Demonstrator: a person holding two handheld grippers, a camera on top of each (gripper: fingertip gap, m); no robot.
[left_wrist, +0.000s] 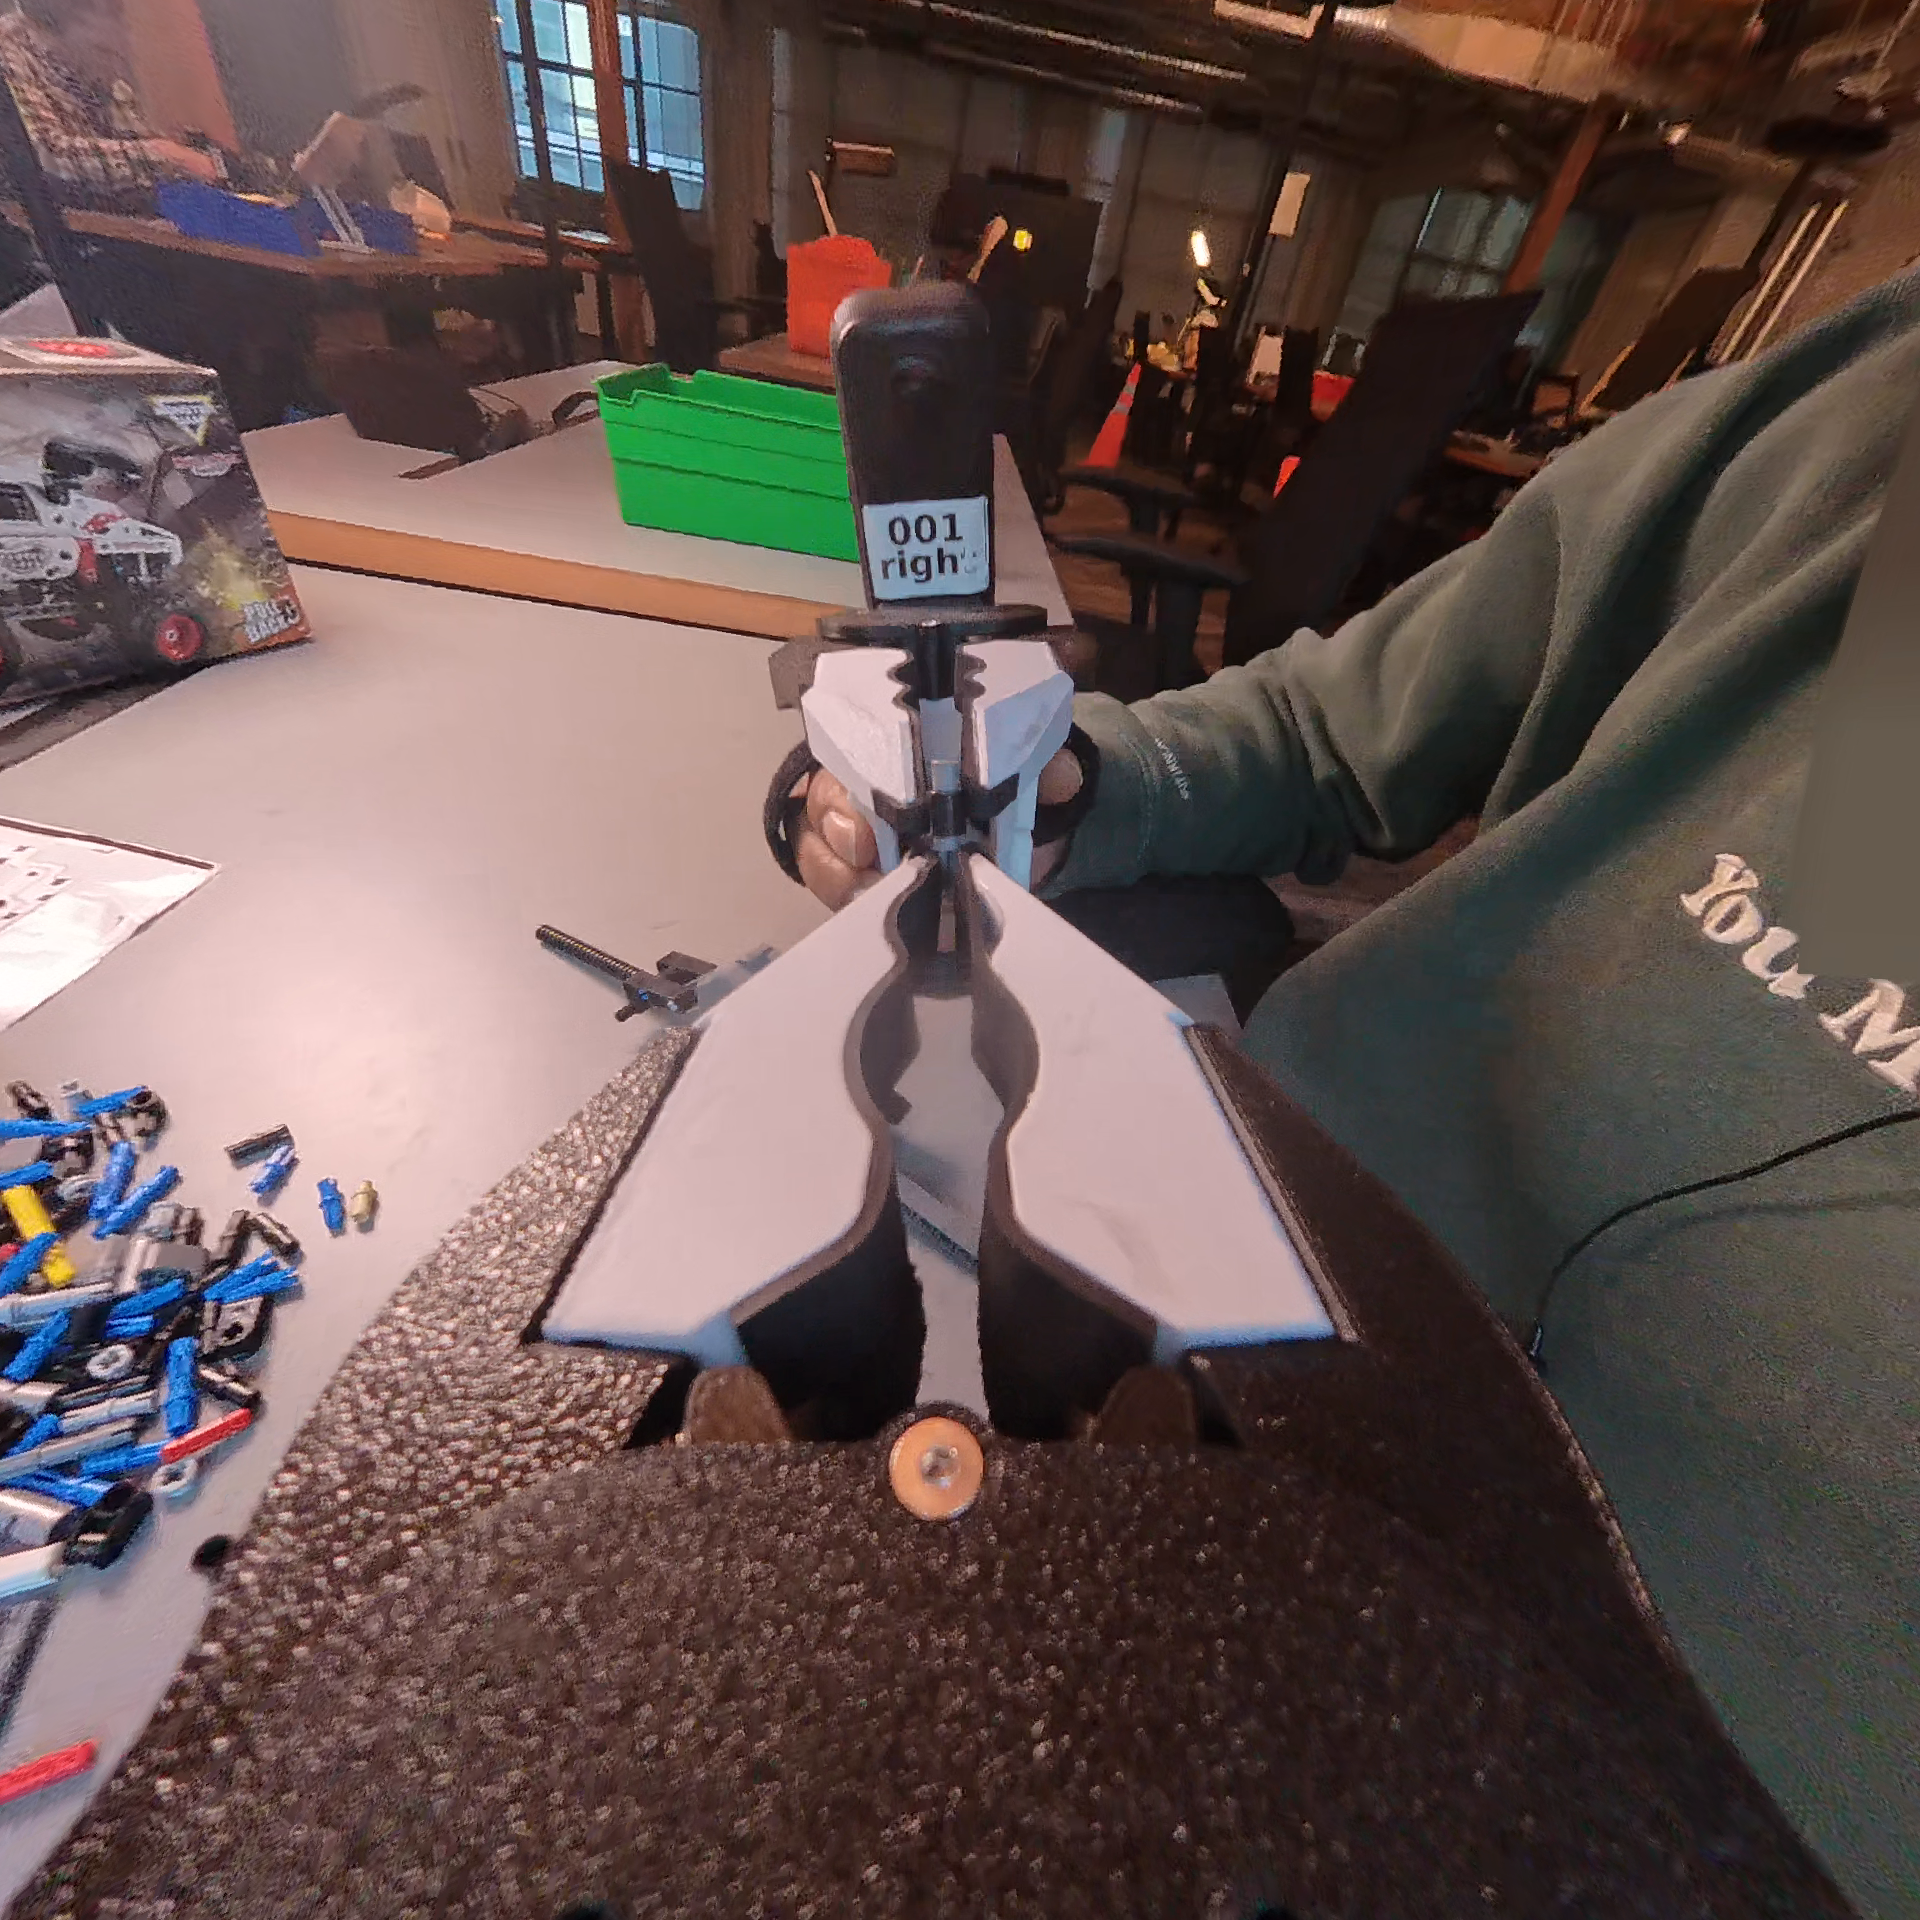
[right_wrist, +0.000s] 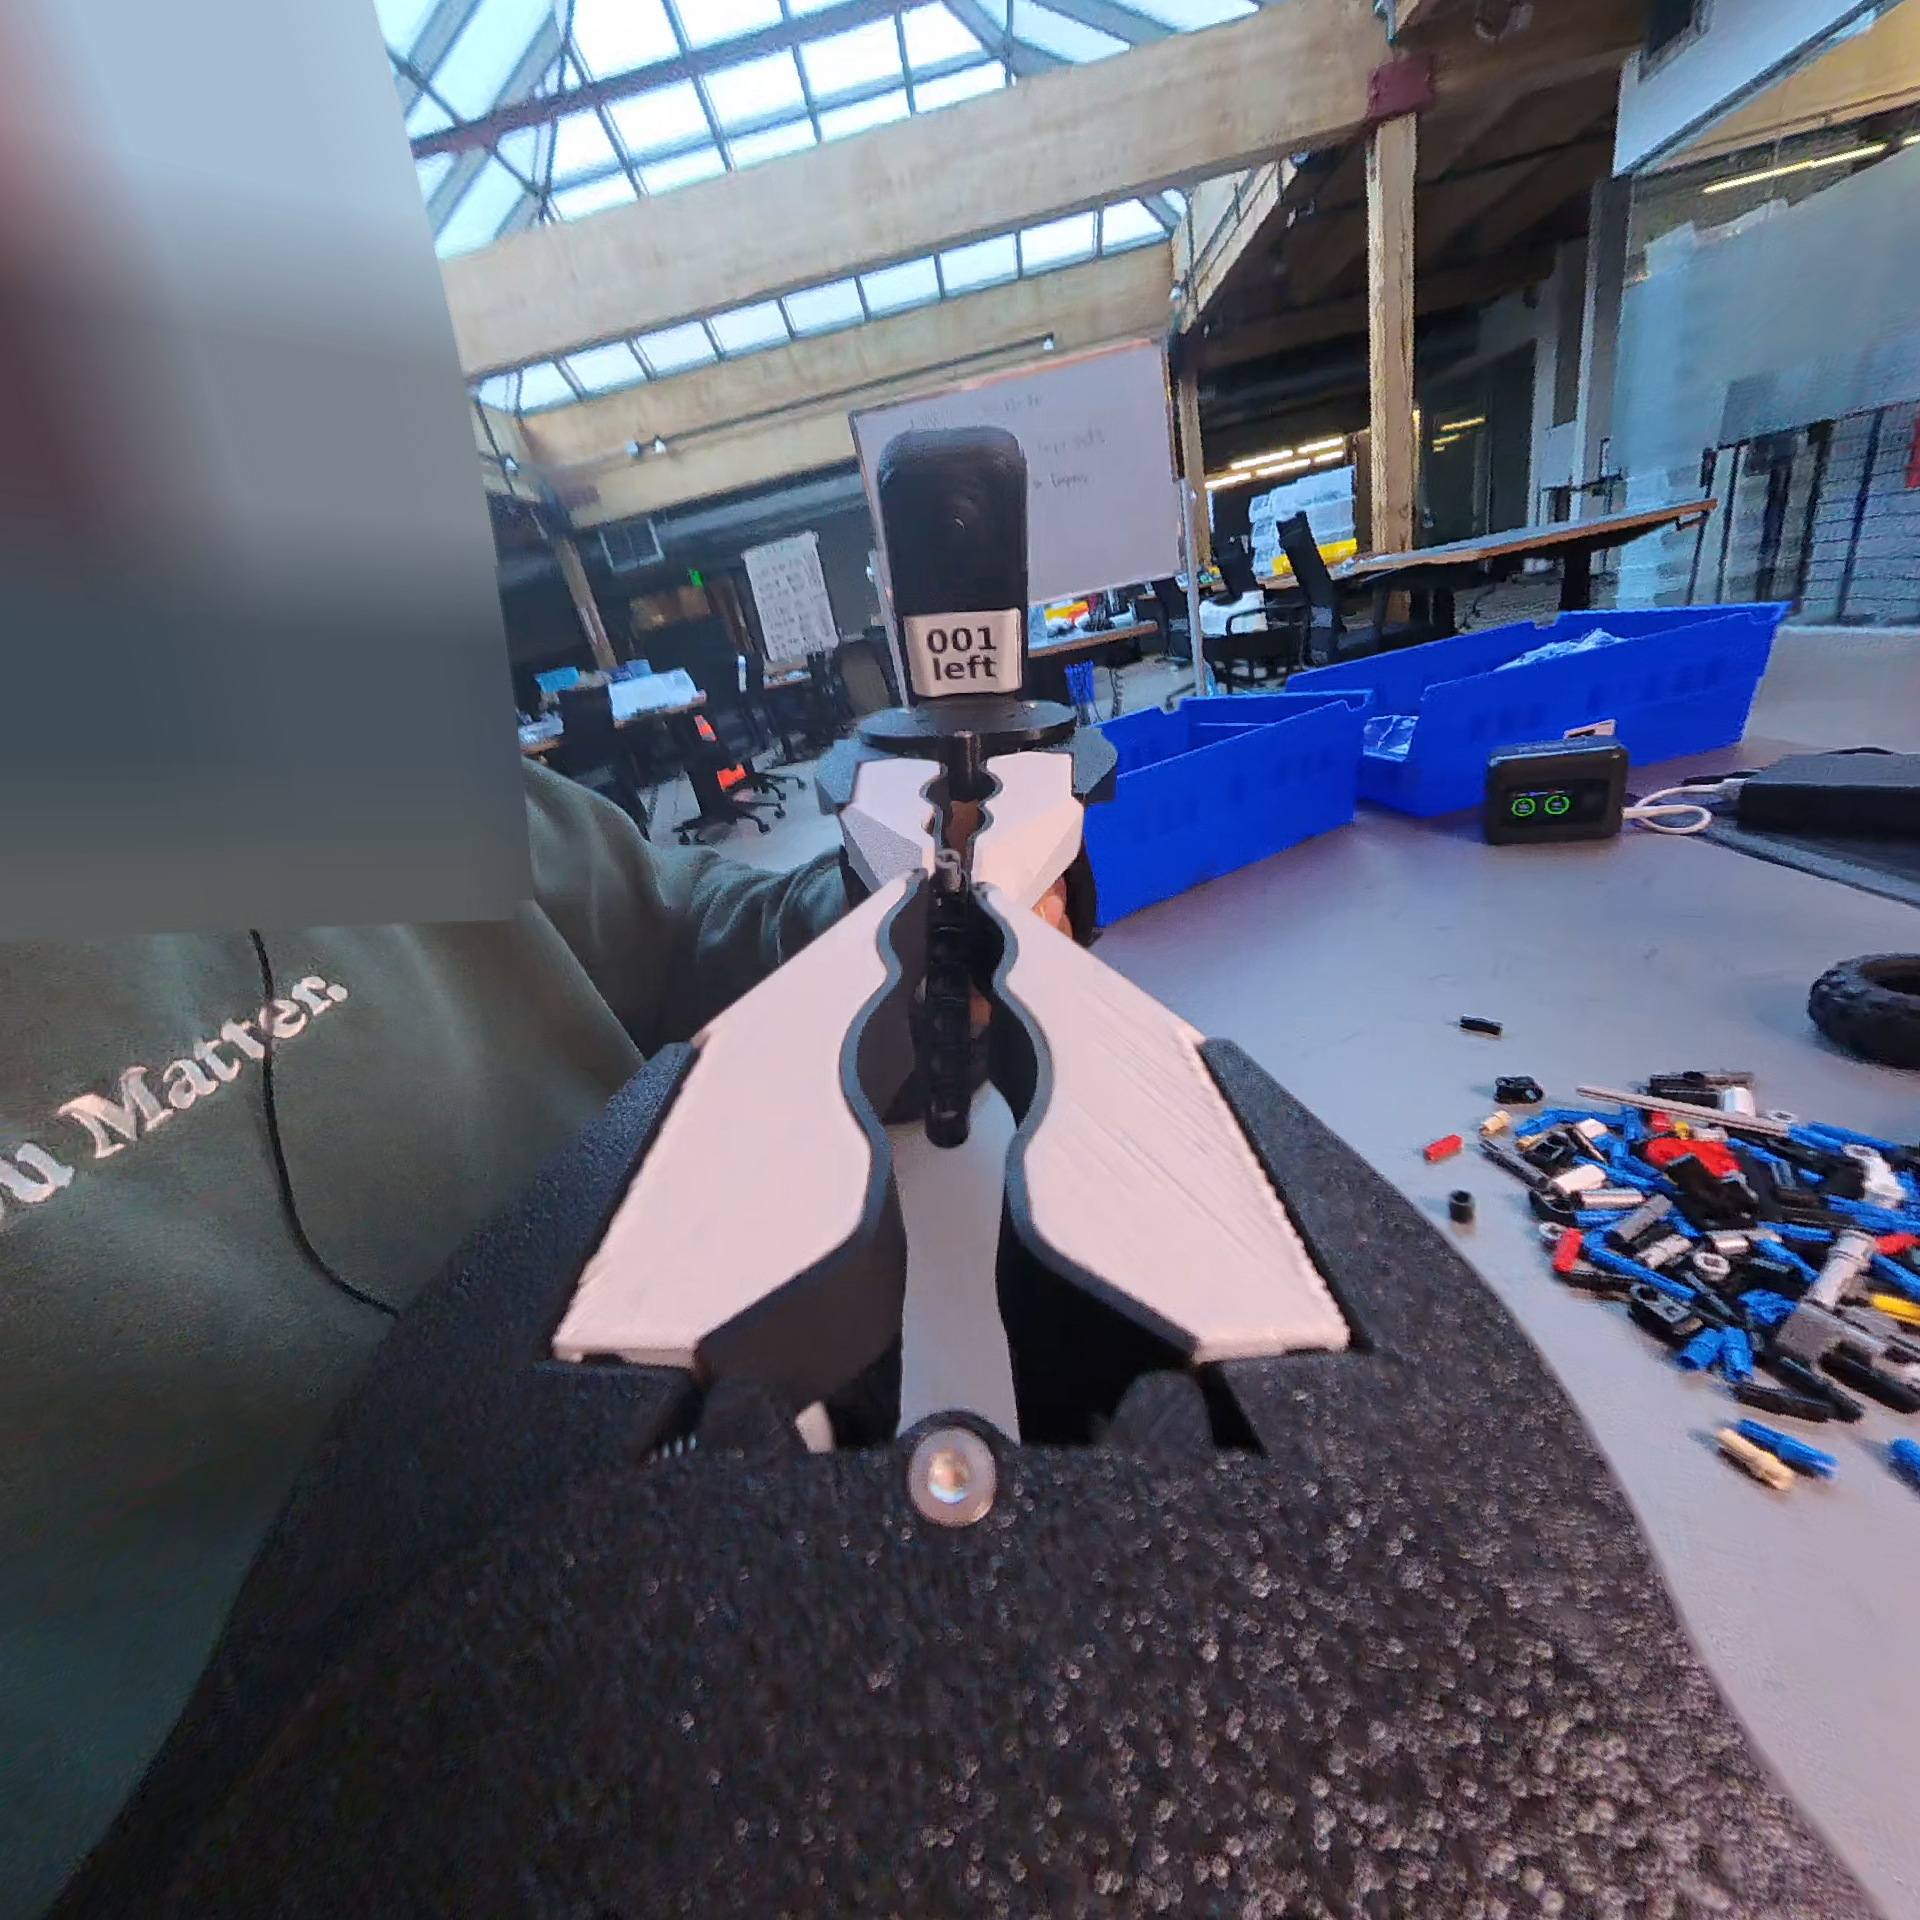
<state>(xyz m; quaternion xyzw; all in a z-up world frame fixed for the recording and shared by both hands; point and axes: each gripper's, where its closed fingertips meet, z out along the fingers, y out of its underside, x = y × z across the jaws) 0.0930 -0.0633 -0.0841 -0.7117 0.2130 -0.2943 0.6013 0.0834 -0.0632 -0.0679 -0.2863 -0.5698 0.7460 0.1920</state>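
— What are the two tools doing over there?

— They meet tip to tip above the grey table (left_wrist: 468, 779). The right gripper (right_wrist: 951, 899) is clamped on a slim black plastic beam with a row of holes (right_wrist: 943, 1023), which lies lengthwise between its white fingers and points back toward the handle.

— And the other one?

— The left gripper (left_wrist: 940, 888) has its tips pinched nearly together on a small grey connector piece (right_wrist: 948, 862) at the far end of that beam. How firm the pinch is, I cannot tell. A person in a dark green sweatshirt (left_wrist: 1558, 1039) holds both tools close in front of the chest.

— What else is on the table?

— A loose pile of small blue, black and grey plastic building pieces (right_wrist: 1714, 1216) is spread out, well apart from both grippers. A black knobbly rubber tyre (right_wrist: 1870, 1008) lies beyond the pile. A short black threaded rod with a small bracket on it (left_wrist: 634, 971) rests near the left gripper's fingers. A printed cardboard box picturing a toy truck (left_wrist: 125, 520) stands farther back, with a white printed sheet (left_wrist: 73, 914) lying near it.

— Anything behind?

— Open blue plastic bins (right_wrist: 1226, 800) on one side, stacked green plastic trays (left_wrist: 727, 468) on the other
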